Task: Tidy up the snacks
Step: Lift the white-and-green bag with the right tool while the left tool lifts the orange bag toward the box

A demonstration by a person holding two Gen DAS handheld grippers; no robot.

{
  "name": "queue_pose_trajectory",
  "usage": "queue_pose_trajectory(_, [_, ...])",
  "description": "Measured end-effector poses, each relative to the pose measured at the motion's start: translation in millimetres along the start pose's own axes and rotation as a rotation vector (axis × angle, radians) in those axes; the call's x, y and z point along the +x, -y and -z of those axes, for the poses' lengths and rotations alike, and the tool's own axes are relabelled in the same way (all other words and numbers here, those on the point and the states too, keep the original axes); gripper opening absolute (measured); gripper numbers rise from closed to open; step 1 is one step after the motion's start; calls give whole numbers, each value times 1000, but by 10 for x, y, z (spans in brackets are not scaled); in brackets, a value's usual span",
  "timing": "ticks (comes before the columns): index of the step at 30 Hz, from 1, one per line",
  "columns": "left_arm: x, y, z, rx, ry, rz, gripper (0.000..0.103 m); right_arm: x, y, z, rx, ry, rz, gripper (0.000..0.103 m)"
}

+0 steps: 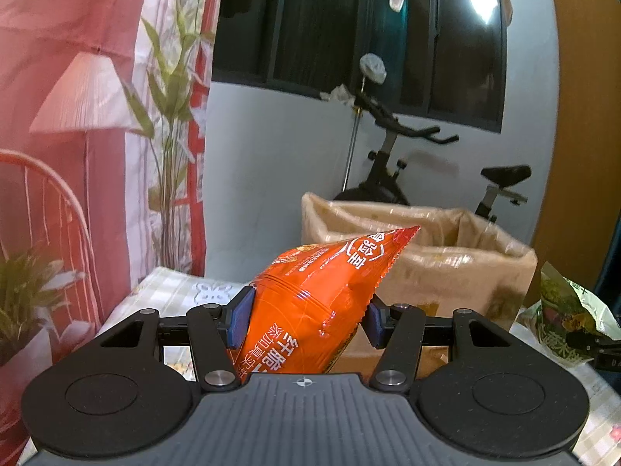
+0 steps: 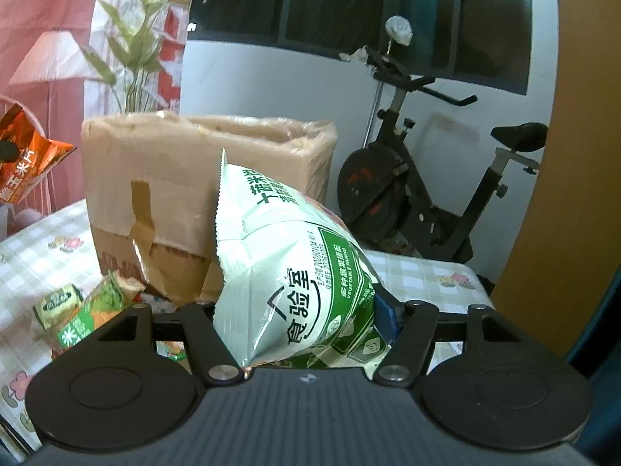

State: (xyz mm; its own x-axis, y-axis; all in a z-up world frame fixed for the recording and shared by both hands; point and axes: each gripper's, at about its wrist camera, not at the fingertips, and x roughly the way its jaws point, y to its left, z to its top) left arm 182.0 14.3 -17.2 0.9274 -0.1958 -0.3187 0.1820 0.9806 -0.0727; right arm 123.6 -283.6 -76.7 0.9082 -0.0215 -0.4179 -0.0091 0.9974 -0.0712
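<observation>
Fingers of the left gripper standing about half apart, blue pads pressing both flanks of an orange snack bag, its crimped tip slanting up toward the cardboard box. Gripping likewise with the right gripper: half spread, clamping a white-and-green snack bag bulging out between the fingers, just in front of the box. Lying beside the box's lower corner on the checked tablecloth, small green packets.
</observation>
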Motion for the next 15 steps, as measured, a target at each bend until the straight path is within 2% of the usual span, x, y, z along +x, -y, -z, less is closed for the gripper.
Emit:
queue_pose_trajectory(8, [-72,120,-288,21,84,42,59,-264,162,-277,43,92,20,67])
queue_pose_trajectory(15, [-10,284,-511,47,131,95,59,-413,236,-678,22,207,30,67])
